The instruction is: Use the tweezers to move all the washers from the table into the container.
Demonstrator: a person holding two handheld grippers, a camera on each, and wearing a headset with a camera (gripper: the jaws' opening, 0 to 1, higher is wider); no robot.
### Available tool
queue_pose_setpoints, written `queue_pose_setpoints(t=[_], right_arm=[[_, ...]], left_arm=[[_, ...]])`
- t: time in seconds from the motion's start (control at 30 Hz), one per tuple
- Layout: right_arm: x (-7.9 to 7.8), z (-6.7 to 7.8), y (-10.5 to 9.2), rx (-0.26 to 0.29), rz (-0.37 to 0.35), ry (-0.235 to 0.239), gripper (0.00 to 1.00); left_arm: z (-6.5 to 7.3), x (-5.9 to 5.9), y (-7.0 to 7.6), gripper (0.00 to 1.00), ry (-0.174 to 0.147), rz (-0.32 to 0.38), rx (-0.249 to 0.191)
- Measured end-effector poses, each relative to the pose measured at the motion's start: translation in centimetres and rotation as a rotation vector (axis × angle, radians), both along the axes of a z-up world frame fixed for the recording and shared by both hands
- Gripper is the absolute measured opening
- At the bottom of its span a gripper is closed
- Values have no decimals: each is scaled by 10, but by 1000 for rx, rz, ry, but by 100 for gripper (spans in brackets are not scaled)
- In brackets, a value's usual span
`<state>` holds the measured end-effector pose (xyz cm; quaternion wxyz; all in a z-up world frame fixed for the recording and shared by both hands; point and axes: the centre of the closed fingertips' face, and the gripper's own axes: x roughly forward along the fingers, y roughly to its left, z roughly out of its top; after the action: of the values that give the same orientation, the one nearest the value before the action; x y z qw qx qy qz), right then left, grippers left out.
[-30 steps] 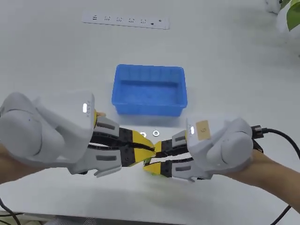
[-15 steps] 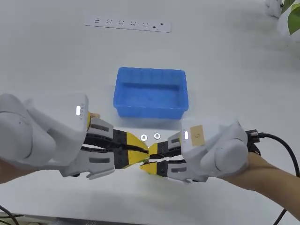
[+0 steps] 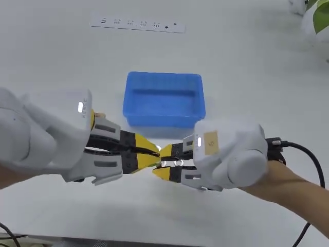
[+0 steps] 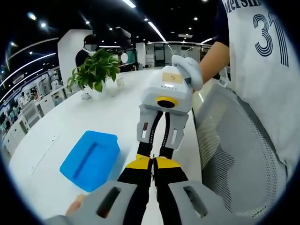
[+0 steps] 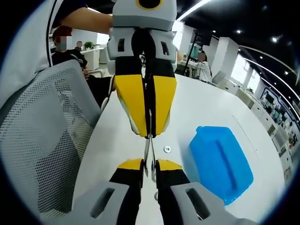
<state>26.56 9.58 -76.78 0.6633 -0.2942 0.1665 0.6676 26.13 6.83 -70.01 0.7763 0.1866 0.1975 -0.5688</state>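
tweezers point(image 5: 148, 151) are clenched by jaws of both left gripper point(image 5: 150, 133) and right gripper point(image 5: 149, 165), probably to adjust the hold before picking a washer point(image 5: 167, 149).

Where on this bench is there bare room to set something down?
Bare table lies between the power strip and the blue container, and wide on both sides of the container. Crowded: just in front of the container, where the left gripper and right gripper meet tip to tip at the tweezers, near a washer.

Head view looks down; gripper views face each other, sharing container point(image 3: 163, 100).
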Motion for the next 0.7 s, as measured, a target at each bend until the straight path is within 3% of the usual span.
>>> queue_pose_setpoints(t=[0.27, 0.6, 0.7], right_arm=[[12, -3, -1, 0, -51, 24, 12], [9, -8, -1, -10, -60, 65, 12], [10, -7, -1, -9, -62, 65, 12]], left_arm=[[-3, 13, 0, 5, -1, 9, 3], [-9, 12, 0, 5, 30, 7, 1], [-8, 13, 1, 5, 24, 17, -5]])
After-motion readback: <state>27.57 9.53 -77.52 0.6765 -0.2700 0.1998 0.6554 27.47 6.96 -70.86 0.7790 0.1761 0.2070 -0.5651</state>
